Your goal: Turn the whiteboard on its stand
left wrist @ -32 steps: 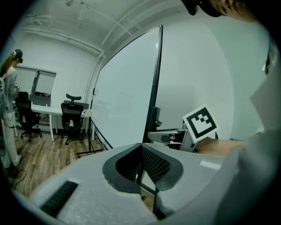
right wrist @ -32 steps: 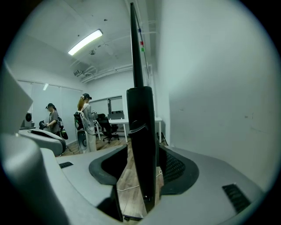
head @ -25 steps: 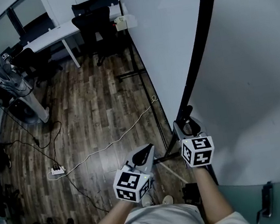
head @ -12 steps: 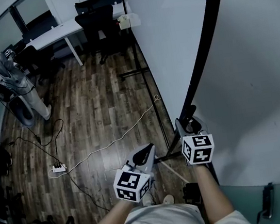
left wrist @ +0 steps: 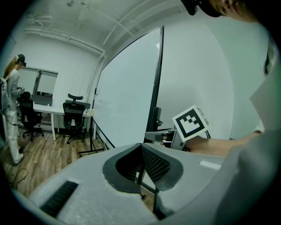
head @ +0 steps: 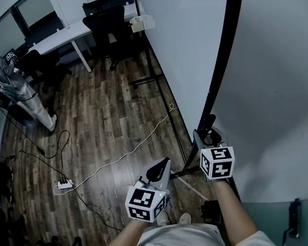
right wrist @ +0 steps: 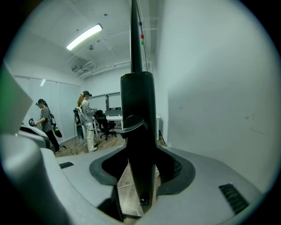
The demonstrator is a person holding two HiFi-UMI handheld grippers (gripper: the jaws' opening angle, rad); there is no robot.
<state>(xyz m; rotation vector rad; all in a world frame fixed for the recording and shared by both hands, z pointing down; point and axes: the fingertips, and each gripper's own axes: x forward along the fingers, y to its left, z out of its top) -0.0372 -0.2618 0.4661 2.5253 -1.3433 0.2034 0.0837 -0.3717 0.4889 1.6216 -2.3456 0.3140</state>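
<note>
The tall white whiteboard (head: 187,40) stands upright on its black metal stand (head: 166,107) on the wooden floor. Its nearer vertical black frame edge (head: 222,58) is directly in front of the person. The right hand-held gripper (head: 205,136) is clamped low on that frame edge. In the right gripper view the dark post (right wrist: 137,110) fills the gap between the jaws, with both pads pressed against it. A hold at this outer edge probably gives the most leverage for swinging the board around on its stand. The left hand-held gripper (head: 162,167) hovers just left of the frame edge, apart from it. Its jaws are drawn together with nothing between them, so it seems to be kept out of the way. The board's face is clean and blank, matte white, thinly bordered in black.
</note>
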